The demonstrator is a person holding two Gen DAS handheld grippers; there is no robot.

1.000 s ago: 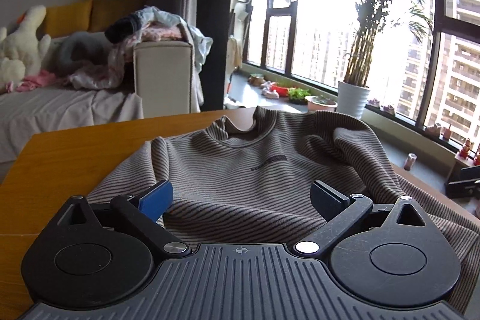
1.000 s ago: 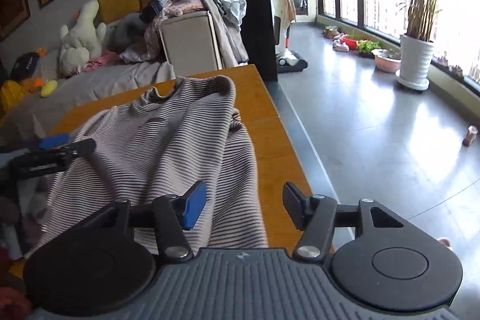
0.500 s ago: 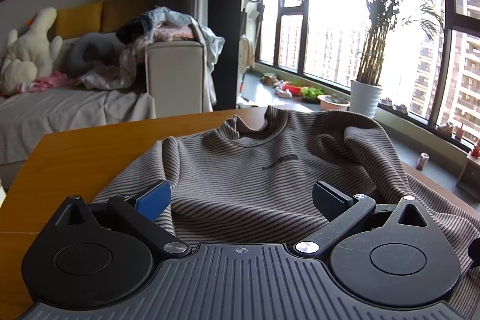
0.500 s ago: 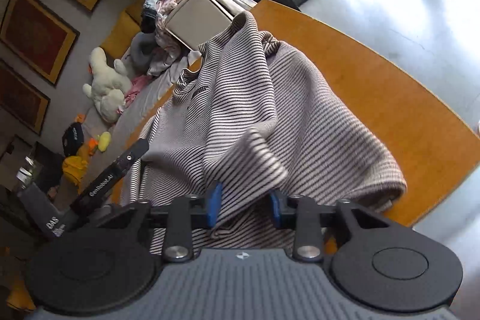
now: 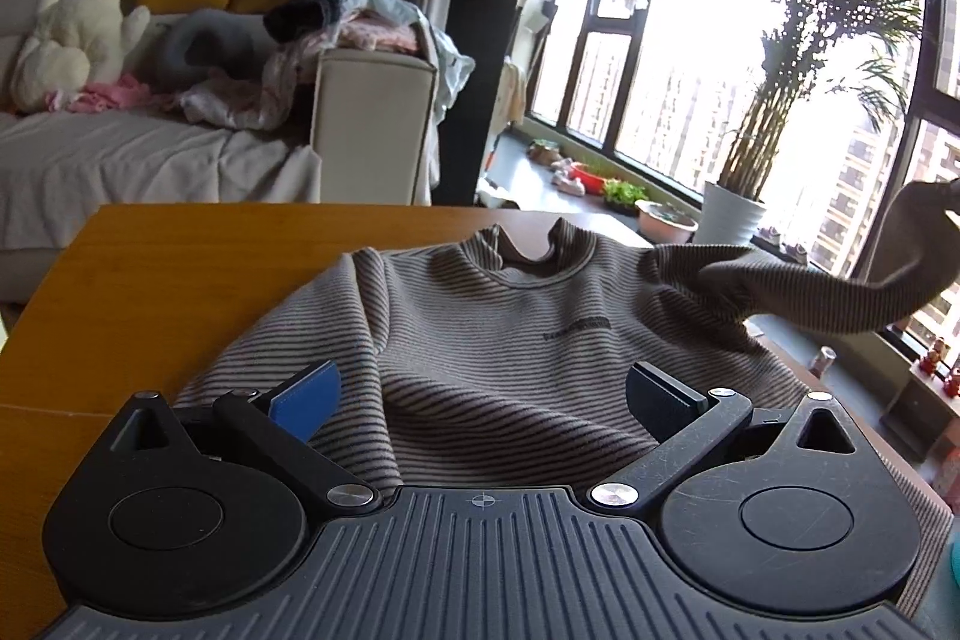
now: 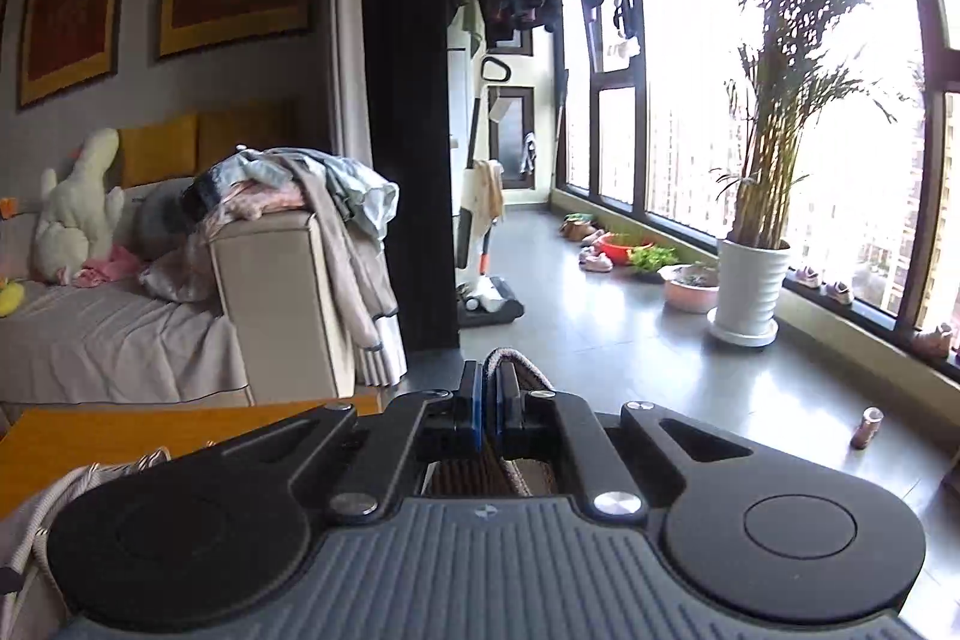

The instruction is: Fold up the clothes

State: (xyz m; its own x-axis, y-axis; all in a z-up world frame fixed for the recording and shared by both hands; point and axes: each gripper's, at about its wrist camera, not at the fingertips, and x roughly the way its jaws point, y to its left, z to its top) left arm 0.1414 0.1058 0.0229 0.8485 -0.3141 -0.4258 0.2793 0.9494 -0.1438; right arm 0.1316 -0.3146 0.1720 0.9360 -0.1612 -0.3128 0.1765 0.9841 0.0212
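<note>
Left wrist view: the striped sweater (image 5: pixel 480 340) lies chest-up across the wooden tabletop (image 5: pixel 180 250), collar at twelve o'clock, small chest print at about two o'clock from the middle. The left gripper (image 5: pixel 480 394) hangs low over the hem with its jaws spread wide, blue pad at nine o'clock and dark pad at three, nothing between them. Out at three o'clock one sleeve (image 5: pixel 810 292) is off the cloth and in the air, stretched up and away toward the window, its far end running out of the picture's edge.

Right wrist view: the right gripper (image 6: pixel 491 400) looks level into the room, toward the sofa (image 6: pixel 270 292) heaped with clothes at nine o'clock and the potted palm (image 6: pixel 756 280) at two. Its jaws are pinched nearly together on a ridge of striped fabric, with more of the same cloth showing beneath them. My read is that this is the lifted sleeve. Only a strip of tabletop shows at eight o'clock.

So the step in hand looks like the sleeve fold: right side carrying the sleeve, body flat on the tabletop. Next, I'd judge, the sleeve wants bringing across the chest and laying flat without dragging the body askew, while the wide-open left jaws are well placed to pin or take the hem.
</note>
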